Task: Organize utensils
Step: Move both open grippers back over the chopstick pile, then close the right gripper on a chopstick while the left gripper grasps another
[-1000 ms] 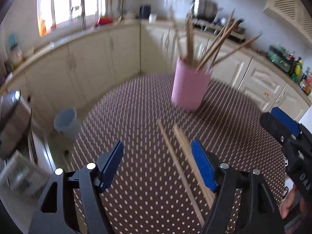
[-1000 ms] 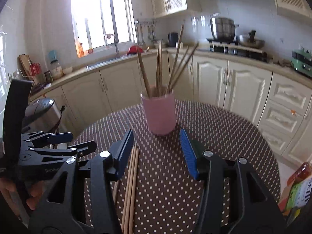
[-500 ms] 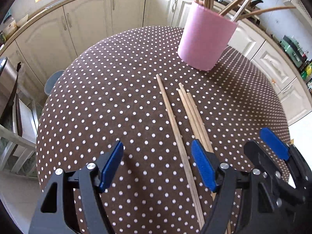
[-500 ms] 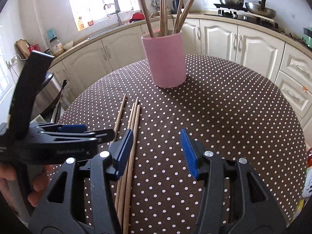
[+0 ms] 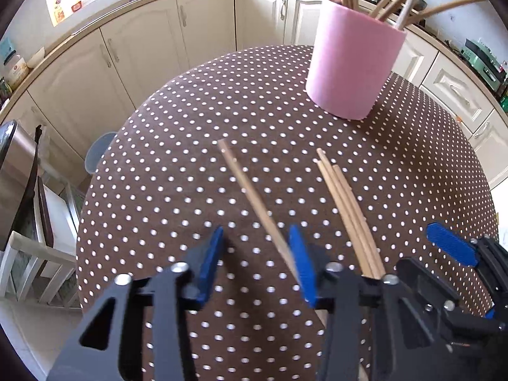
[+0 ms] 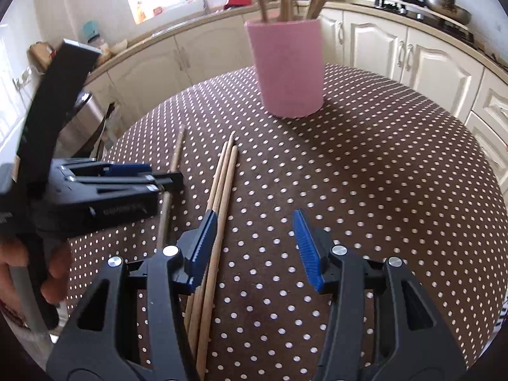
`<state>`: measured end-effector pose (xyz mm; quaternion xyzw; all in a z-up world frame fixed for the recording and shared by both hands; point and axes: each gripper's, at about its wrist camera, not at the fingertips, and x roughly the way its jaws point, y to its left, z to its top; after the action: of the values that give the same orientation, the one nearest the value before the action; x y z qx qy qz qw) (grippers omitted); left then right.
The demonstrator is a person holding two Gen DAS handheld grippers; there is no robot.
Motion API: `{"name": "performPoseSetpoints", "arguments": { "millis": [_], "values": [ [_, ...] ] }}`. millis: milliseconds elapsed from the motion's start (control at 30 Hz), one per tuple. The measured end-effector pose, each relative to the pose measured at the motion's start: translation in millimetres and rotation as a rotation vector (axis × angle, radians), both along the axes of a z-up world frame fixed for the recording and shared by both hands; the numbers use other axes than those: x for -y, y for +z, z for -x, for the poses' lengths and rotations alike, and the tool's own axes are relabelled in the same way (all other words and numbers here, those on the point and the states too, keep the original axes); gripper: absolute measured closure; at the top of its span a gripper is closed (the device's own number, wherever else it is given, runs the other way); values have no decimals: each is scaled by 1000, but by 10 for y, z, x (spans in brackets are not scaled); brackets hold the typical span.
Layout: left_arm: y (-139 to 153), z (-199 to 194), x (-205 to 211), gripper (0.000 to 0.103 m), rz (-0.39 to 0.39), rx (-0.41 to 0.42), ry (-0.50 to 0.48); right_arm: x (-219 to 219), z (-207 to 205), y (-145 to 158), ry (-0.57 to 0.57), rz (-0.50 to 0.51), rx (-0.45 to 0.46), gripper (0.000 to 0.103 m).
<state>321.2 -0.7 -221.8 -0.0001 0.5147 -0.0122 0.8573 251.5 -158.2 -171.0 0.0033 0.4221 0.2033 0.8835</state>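
A pink cup (image 5: 352, 70) holding several chopsticks stands at the far side of the dotted brown table (image 5: 177, 165). One single chopstick (image 5: 250, 190) lies loose on the cloth. My left gripper (image 5: 257, 254) hangs low over its near part with jaws closing. The stick lies between them beside the right pad (image 5: 300, 254), and the left pad stands apart. Three chopsticks (image 6: 223, 184) lie bunched together. My right gripper (image 6: 255, 241) is low over them with jaws closing. Its left pad (image 6: 206, 238) covers part of the bunch, and the gap to its right is bare cloth.
In the right wrist view the left gripper (image 6: 127, 187), held by a hand (image 6: 54, 273), sits close on the left, and the pink cup (image 6: 289, 66) stands ahead. Cream cabinets (image 5: 158, 50) ring the table; a chair (image 5: 35, 247) and a metal bin (image 5: 16, 171) stand at left.
Both grippers have come down toward the table and tilted more steeply. The left jaws have narrowed around the single chopstick. The right jaws have narrowed a little over the bunch.
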Motion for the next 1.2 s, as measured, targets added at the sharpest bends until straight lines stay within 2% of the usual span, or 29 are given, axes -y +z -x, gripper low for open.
{"name": "performPoseSetpoints", "arguments": {
  "millis": [100, 333, 567, 933, 1033, 1100, 1200],
  "values": [
    [19, 5, -44, 71, -3, 3, -22, -90, -66, -55, 19, 26, -24, 67],
    [28, 38, -66, 82, 1, 4, -57, -263, -171, -81, 43, 87, -40, 68],
    [2, 30, 100, 83, -10, 10, -71, -448, -263, -111, 62, 139, -60, 70],
    [-13, 1, 120, 84, -12, 13, -87, -550, -380, -116, 73, 169, -70, 71],
    [-9, -4, 157, 86, -16, 10, -86, -597, -422, -108, 83, 197, -63, 78],
    [-7, 2, 185, 87, -16, 7, -90, -612, -440, -111, 84, 201, -65, 88],
    [-3, 20, 230, 93, -1, 4, -106, -612, -467, -111, 86, 197, -72, 93]
  ]
}}
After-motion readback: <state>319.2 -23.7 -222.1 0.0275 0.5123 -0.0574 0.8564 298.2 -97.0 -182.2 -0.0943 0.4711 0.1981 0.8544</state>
